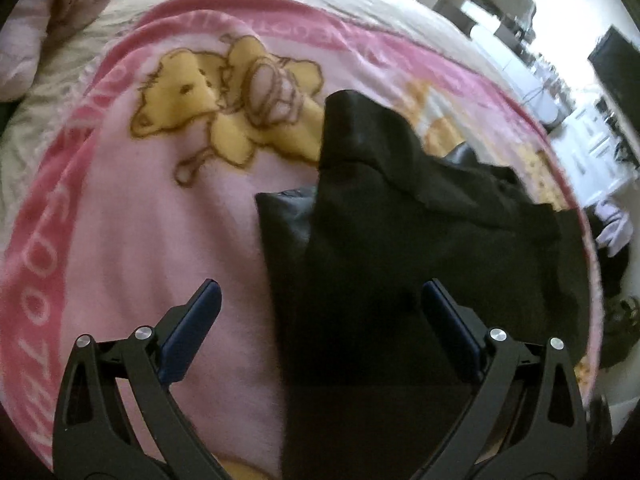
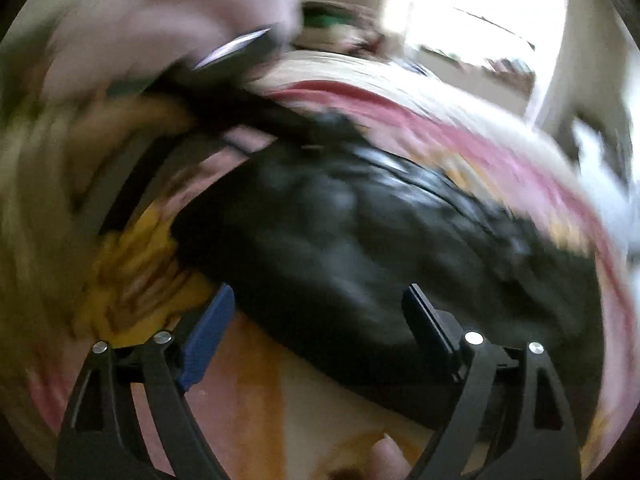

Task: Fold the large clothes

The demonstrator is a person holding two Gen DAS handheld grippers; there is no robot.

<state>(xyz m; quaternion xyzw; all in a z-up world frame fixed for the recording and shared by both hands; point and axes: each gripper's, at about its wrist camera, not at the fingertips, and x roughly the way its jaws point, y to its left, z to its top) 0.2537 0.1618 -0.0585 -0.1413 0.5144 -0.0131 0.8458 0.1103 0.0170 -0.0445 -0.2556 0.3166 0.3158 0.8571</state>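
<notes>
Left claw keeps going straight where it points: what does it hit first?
Likely the black garment: it fills the gap ahead of the open left claw. The pink blanket lies beneath. Depth unclear.

Right wrist view smeared by motion blur — black garment (image 2: 360, 232) indistinct; left wrist view's lower edge crops it.

Bed mostly open, dark garment blocks centre-right

Pink blanket (image 1: 132, 216) lies flat and bare left of the black garment (image 1: 400, 240); free pass there. Garment bunches up toward the right bed edge. Pillow (image 1: 48, 28) crowds far left corner. Right wrist view blurred; other hand-held gripper (image 2: 240, 60) above garment.
</notes>
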